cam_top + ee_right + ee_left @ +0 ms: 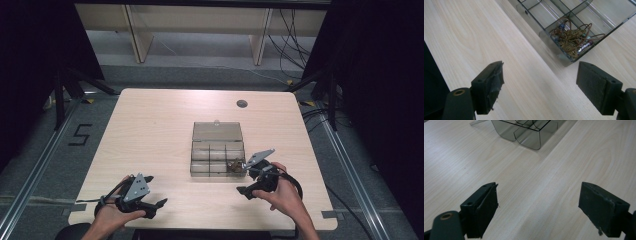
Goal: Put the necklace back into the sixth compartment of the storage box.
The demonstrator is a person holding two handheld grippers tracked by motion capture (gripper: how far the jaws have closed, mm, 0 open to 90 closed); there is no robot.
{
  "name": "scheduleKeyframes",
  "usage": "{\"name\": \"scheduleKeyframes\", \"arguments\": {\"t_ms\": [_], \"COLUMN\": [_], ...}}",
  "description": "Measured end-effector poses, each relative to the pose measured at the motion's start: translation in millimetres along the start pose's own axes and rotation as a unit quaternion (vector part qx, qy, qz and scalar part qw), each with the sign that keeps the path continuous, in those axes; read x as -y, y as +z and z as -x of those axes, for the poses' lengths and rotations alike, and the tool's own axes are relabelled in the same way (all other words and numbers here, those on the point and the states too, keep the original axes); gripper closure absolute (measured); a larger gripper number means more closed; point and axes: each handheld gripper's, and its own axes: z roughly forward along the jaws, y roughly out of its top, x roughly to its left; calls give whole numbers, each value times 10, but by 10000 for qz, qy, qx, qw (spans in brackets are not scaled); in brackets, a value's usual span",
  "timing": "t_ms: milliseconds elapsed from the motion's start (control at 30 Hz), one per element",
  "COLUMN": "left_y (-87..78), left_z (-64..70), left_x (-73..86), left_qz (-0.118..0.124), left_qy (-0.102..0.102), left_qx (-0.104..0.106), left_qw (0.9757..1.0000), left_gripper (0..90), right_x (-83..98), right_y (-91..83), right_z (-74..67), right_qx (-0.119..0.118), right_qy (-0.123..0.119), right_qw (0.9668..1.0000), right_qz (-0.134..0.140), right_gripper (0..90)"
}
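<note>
A clear plastic compartment box point(217, 161) sits mid-table with its lid point(217, 131) laid open behind it. In its near right compartment lies a tangle of brass-coloured jewellery point(234, 166) point(571, 37), a filigree piece with wire loops and beads. My right gripper point(243, 178) point(540, 87) is just right of and in front of that corner of the box point(564, 58), open, with bare table between its jaws. At the table's near left my left gripper point(155, 190) point(537, 207) is open too, holding nothing, and the box point(529, 132) lies well ahead of it.
The light wooden table point(150, 130) has a round cable hole point(242, 103) at the far right. Black frames and cables stand on the floor at both sides. The table's near edge runs just under both hands.
</note>
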Motion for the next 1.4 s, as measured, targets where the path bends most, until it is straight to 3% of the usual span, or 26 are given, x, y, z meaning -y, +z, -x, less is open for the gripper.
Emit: {"name": "scheduleKeyframes", "arguments": {"t_ms": [100,133,233,400,433,533,567,633,833,867,933,967,1067,1100,1133,1333,1400], "left_y": [0,0,0,-1,2,0,1,1,0,2,1,1,1,-1,-1,0,-1], "left_z": [0,0,1,0,9,3,6,3,0,9,0,1,0,0,1,9,4], "left_x": [0,0,0,0,3,1,2,1,1,3,0,1,1,0,0,2,1], "left_qz": [3,4,1,2,5,-5,1,1,3,7,1,2,5,4,13,17,16], "left_qy": [-3,-3,-3,0,-76,-18,-52,-23,-6,-85,-3,-10,-8,-6,-13,-80,-36], "left_qx": [1,2,1,0,-4,2,-2,-4,3,-2,3,5,3,3,4,-5,-4], "left_qw": [10000,10000,10000,10000,10000,10000,10000,10000,10000,10000,10000,10000,10000,10000,10000,10000,10000], "left_gripper": [151,151,150,151,151,151,150,151,151,150,150,151,151,151,150,151,151], "right_x": [10,15,35,63,76,92,106,122,145,148,159,165,184,193,206,251,270], "right_y": [13,24,8,19,20,15,35,41,43,31,29,29,30,59,30,37,28], "right_z": [10,24,-9,-7,-5,-15,-32,-20,-33,-32,-42,-21,-42,-37,-44,-39,-52], "right_qx": [110,13,0,76,13,31,179,-48,119,47,51,-18,9,122,4,5,67], "right_qy": [-62,-197,-32,-77,-134,-71,59,-59,23,-17,35,-114,6,-18,8,-26,85], "right_qw": [9999,9997,10000,9998,9997,9998,9997,9997,9997,9998,9998,9996,9997,9993,9996,9991,9994], "right_qz": [38,128,94,166,207,178,174,246,205,214,214,257,247,358,276,427,322], "right_gripper": [227,228,227,227,227,227,225,226,224,224,224,224,224,224,224,222,219]}}
